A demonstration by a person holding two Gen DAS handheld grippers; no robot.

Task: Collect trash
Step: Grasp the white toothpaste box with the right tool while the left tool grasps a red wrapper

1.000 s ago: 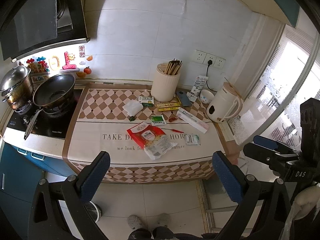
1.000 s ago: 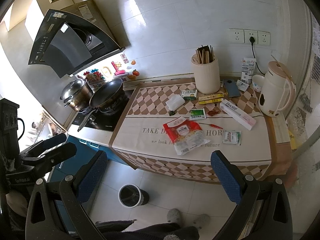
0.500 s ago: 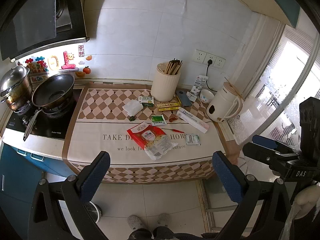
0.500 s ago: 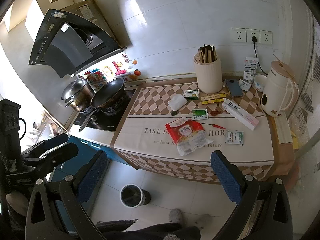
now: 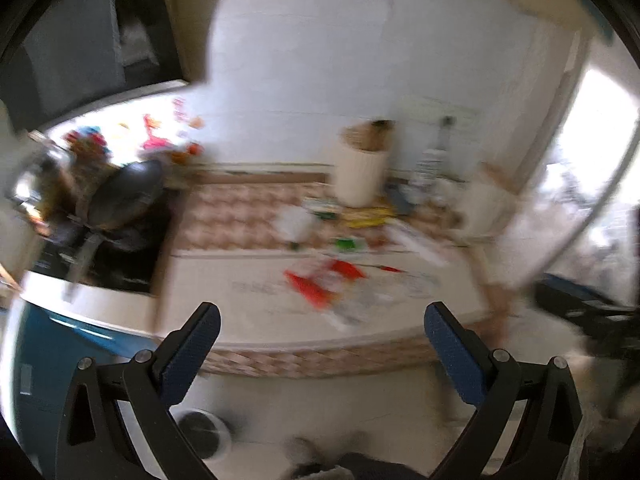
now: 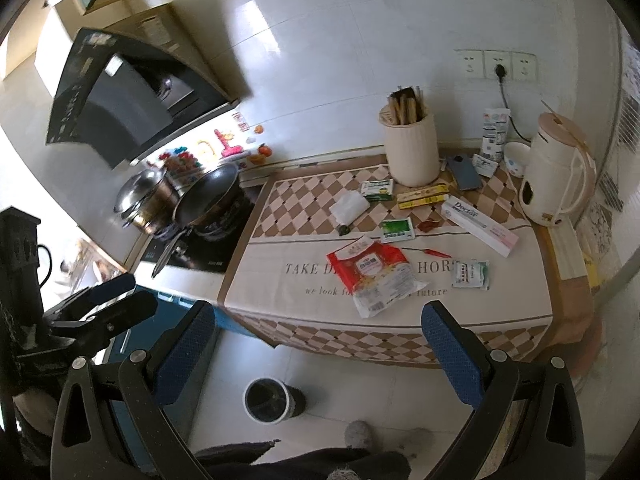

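Two grippers up, both empty and short of the counter. Left gripper (image 5: 322, 344): fingers wide apart, nothing between them; its view is motion-blurred. Right gripper (image 6: 318, 340): fingers also wide apart, hovering over the floor in front of the counter edge.

Left to right in the right wrist view: lidded steel pot (image 6: 144, 200) and black wok (image 6: 208, 200) on the stove, then the checkered cloth (image 6: 304, 208). On the cloth: white tissue (image 6: 349, 207), green-white box (image 6: 377, 191), small green sachet (image 6: 396, 231), red-and-clear snack bag (image 6: 376, 274) near the front edge, yellow strip pack (image 6: 422, 196), chopstick holder (image 6: 412, 152) at the back, long "Doctor" box (image 6: 478, 225), green-white sachet (image 6: 470, 275), phone (image 6: 464, 172), white kettle (image 6: 554, 176) far right.

Trash bin (image 6: 267, 400) stands on the floor below the counter, between the right gripper's fingers in view, well apart from the trash.
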